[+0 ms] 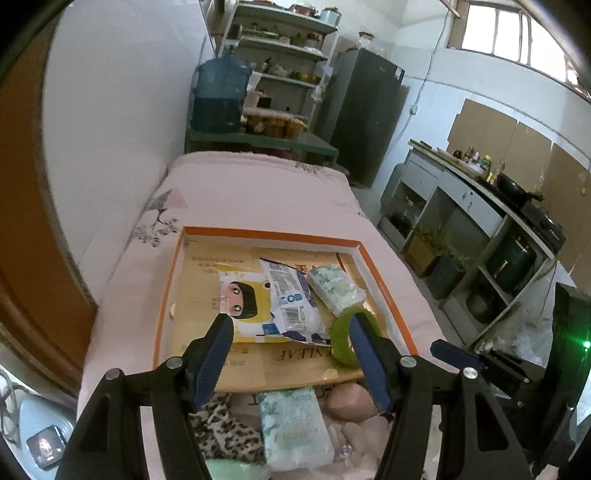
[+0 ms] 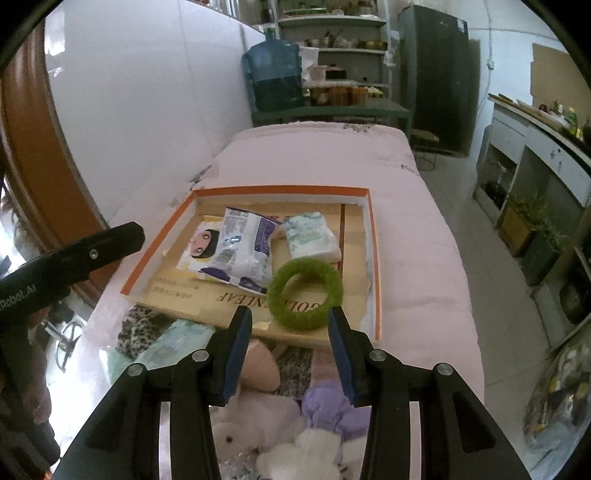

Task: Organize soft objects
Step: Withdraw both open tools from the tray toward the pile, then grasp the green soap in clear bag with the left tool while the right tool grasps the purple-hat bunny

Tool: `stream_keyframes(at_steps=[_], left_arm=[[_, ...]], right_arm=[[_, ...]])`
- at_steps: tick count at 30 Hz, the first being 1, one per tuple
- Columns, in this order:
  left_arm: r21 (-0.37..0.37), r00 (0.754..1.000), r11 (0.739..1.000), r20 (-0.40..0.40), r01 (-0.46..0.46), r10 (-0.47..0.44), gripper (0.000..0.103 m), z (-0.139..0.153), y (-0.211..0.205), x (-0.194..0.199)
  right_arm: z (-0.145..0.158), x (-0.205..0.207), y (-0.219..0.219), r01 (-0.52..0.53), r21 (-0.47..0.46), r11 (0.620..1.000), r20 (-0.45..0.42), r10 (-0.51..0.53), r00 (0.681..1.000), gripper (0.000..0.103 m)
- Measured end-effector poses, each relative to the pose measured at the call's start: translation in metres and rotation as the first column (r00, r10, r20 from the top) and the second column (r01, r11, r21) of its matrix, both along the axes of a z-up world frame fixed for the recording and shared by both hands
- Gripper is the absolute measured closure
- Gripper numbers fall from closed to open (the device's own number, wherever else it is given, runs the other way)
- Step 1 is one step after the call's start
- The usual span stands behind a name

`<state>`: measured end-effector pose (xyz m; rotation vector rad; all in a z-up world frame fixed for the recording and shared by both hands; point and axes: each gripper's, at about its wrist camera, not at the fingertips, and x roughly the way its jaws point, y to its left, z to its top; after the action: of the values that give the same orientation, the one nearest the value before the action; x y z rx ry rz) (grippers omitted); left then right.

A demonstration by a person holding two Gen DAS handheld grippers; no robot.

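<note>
While your right tool [image 2: 290, 314] hangs spread and empty, the green ring [image 2: 304, 291] lies just beyond its tips.

**Surroundings beyond the sorting area**

A blue water jug [image 1: 222, 96] is seen on a green bench [image 1: 258, 140], just beside a row of amber jars [image 1: 275, 125]. Cluttered shelves [image 1: 284, 48] are set behind it, with a dark refrigerator [image 1: 364, 114] alongside. A counter [image 1: 480, 181] crowded with bottles [image 1: 476, 157] and a black pan [image 1: 511, 184] is seen along the side wall, and a bright window [image 1: 513, 31] is set high above it.
</note>
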<state>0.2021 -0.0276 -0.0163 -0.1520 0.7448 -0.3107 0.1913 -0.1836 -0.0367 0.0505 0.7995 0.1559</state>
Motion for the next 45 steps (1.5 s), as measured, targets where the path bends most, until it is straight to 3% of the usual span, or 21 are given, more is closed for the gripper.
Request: stream_keyframes(at_steps=[9,22,32,40,45], left_arm=[[-0.016,0.997,0.999,0.065,-0.028,0.029,0.038,0.01,0.021,-0.038],[-0.018,0.989,0.997,0.131,-0.073,0.075,0.038,0.004,0.045,-0.089],[-0.022,0.986,0.997,0.148,-0.072,0.074,0.038,-0.014,0.05,-0.119],[-0.033,0.982,0.996,0.164,-0.086,0.091,0.038,-0.035,0.056,-0.139],[-0.04,0.985,0.995,0.149,-0.086,0.091,0.038,-0.048,0.058,-0.144]], right_arm=[[0.014,-0.038,0.008,-0.011,0.004,1.0,0.056,0.011,0.998,0.059],[0.011,-0.083,0.021,-0.042,0.033,0.999,0.082,0.04,0.996,0.059],[-0.012,-0.11,0.016,-0.036,0.064,0.997,0.055,0.032,0.998,0.057],[-0.041,-0.127,-0.003,0.028,0.055,0.998,0.02,-0.029,0.999,0.055],[-0.058,-0.127,-0.018,0.08,0.078,0.994,-0.023,-0.079,0.997,0.037]])
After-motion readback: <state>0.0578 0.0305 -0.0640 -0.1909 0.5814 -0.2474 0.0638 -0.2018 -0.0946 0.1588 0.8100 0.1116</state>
